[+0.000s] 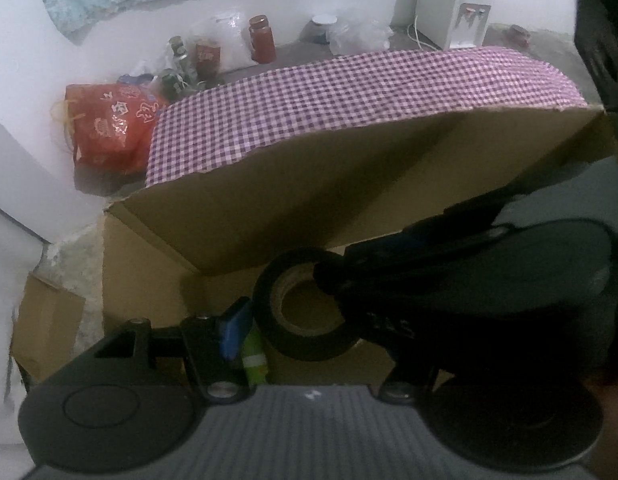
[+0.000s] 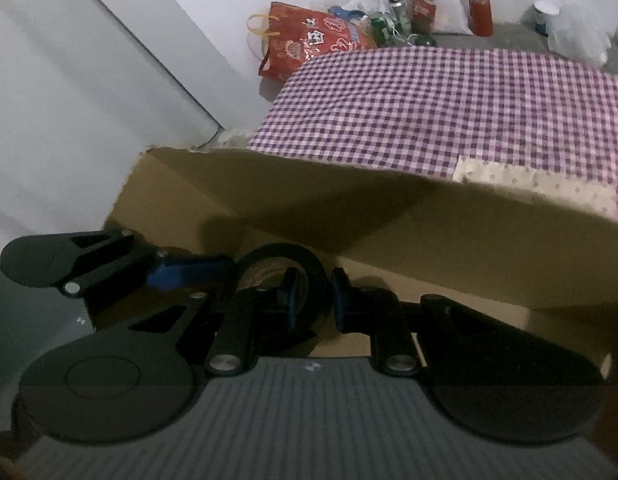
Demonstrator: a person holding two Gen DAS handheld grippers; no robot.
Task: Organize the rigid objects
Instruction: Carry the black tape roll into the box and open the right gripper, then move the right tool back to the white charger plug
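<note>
Over the open brown cardboard box, the right tool is clamped on the wall of a black roll of tape with a brown core, one blue pad inside the ring and one outside. The left tool stands partly apart just left of the roll; only its left blue pad shows, the right tool's dark body hiding the other, so any contact is unclear. A green-and-white object, mostly hidden, lies in the box below the roll. Behind the box is a purple checked cloth.
</note>
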